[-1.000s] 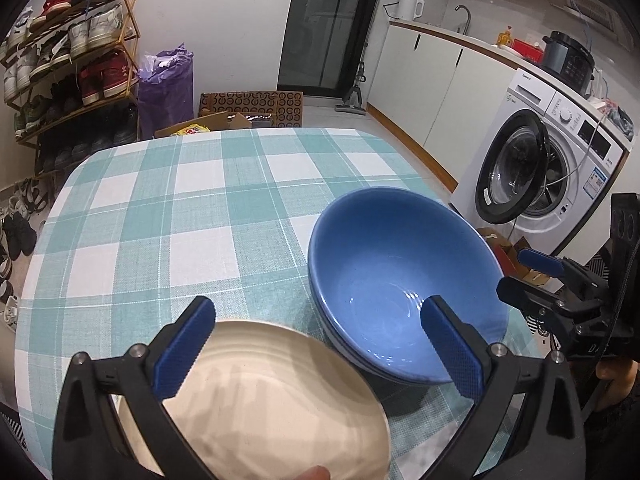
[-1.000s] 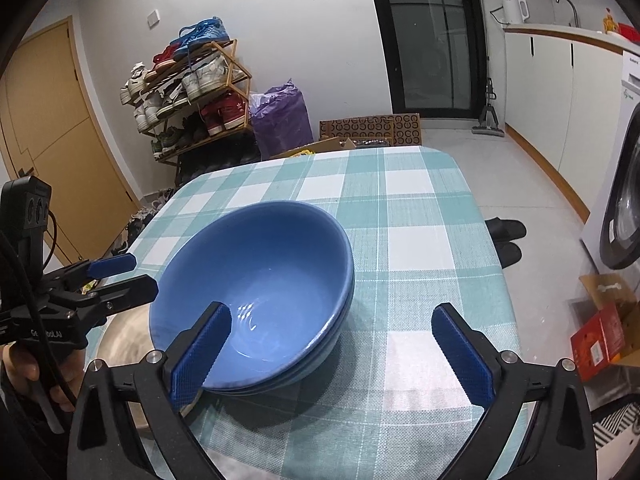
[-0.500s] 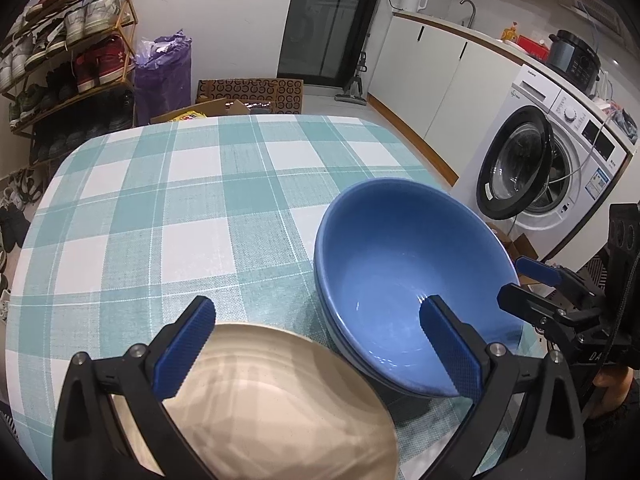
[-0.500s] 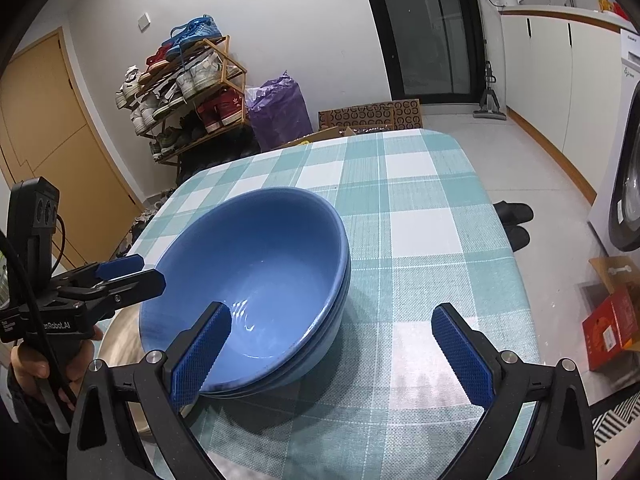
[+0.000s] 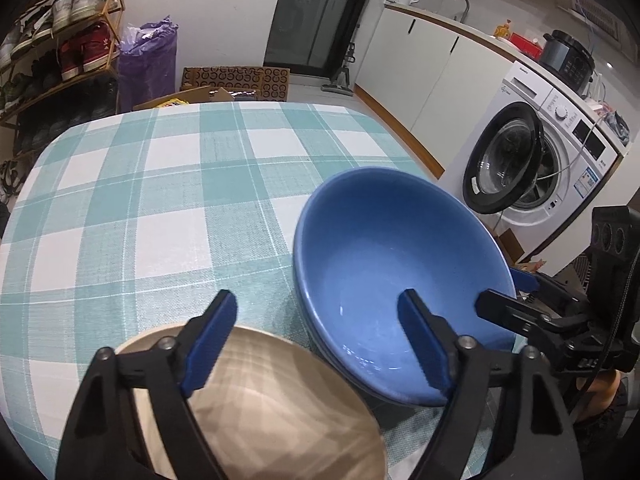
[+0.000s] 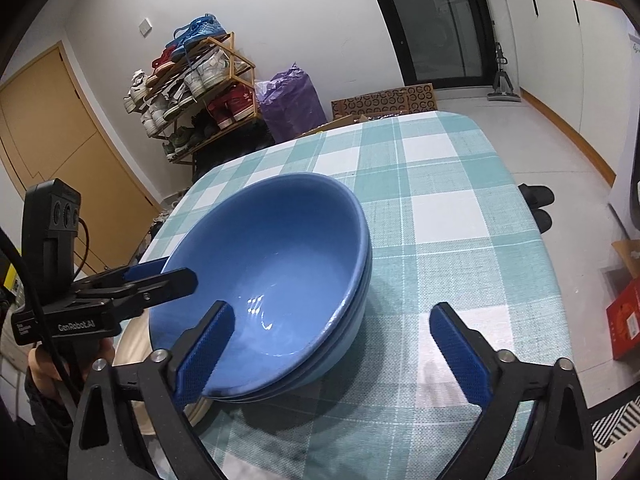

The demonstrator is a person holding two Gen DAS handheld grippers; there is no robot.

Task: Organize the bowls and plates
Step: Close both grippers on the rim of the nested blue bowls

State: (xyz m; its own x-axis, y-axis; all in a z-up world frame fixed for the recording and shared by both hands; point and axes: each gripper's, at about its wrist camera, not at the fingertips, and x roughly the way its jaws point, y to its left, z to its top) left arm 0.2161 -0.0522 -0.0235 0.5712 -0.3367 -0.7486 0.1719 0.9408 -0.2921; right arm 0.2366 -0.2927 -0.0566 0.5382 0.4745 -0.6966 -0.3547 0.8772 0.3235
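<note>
Both the left gripper (image 5: 318, 334) and the right gripper (image 6: 332, 354) had black angular frames with silver screw heads and ribbed blue pads (image 6: 206, 354). The left one bore white "GenRobot.AI" lettering, a black cable and a three-lens sensor box.

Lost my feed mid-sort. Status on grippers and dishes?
Left hand-held gripper closing over the beige plate, nothing gripped. Right hand-held gripper closing, straddling the rim of the stacked blue bowls. Nothing in the way.
</note>
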